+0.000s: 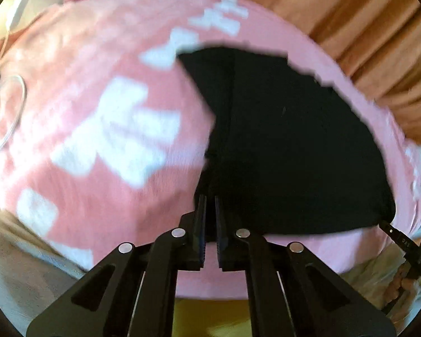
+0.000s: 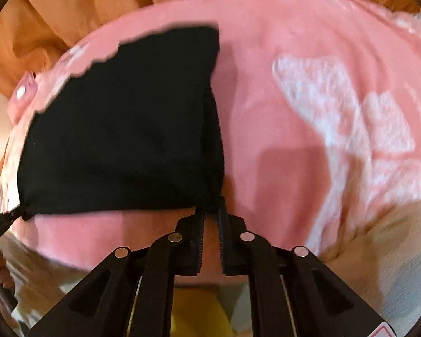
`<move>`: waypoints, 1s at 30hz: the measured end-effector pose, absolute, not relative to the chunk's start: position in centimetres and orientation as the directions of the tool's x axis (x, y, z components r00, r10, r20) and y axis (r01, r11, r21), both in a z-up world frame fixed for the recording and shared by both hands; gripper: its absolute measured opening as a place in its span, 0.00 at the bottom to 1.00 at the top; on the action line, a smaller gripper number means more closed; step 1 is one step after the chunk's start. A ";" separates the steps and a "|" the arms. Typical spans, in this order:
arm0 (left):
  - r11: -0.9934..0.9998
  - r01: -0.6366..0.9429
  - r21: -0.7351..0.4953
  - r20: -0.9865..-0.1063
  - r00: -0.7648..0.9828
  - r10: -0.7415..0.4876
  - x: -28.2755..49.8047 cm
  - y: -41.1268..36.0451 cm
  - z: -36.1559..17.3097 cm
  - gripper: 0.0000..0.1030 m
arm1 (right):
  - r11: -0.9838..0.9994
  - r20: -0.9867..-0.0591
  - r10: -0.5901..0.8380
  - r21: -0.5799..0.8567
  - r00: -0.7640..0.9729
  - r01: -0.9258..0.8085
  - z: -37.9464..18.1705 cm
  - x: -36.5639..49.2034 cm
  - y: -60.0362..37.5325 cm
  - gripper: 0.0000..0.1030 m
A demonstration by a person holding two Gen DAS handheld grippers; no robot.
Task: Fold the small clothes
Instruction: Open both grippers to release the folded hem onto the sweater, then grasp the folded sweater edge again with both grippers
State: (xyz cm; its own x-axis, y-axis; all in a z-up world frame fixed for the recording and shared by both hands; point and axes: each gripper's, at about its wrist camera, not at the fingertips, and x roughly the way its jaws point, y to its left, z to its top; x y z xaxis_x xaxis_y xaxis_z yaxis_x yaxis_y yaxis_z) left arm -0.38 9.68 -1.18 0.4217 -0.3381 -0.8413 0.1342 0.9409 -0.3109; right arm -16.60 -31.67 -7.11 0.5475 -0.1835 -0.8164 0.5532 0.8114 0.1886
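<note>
Pink blanket; claws pinching black cloth.

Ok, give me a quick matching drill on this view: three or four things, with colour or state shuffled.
Things:
1. small garment
2. blanket
3. curtain
4. left gripper

Colour or state:
a. orange, hanging in folds
b. pink with white bows
c. black, lying on the pink cloth
d. shut on the black garment's near corner

Pairs: 1-c, 2-b, 3-a, 4-d
</note>
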 end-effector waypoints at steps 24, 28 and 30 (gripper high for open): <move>0.916 0.233 -0.326 -0.598 0.700 -0.391 10.5 4.8 8.6 0.02 | 0.942 -0.455 -0.196 0.158 0.869 0.295 7.3 -7.0 -34.4 0.04; 0.972 0.132 -0.196 -0.685 0.691 -0.232 15.0 4.4 6.1 0.04 | 0.929 -0.475 -0.206 0.179 0.856 0.323 7.2 -3.2 -37.5 0.05; 0.985 0.112 -0.132 -0.776 0.607 -0.173 17.8 3.6 1.1 0.06 | 0.909 -0.590 -0.217 0.169 0.778 0.381 2.8 0.5 -40.4 0.09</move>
State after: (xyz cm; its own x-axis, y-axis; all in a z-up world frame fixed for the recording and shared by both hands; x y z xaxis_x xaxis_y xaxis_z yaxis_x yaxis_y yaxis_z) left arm 17.80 3.59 1.12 0.6065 -0.1727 -0.7761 0.1120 0.9850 -0.1316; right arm 0.55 -40.43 2.81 0.7777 -0.2165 -0.5902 0.3811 0.9090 0.1687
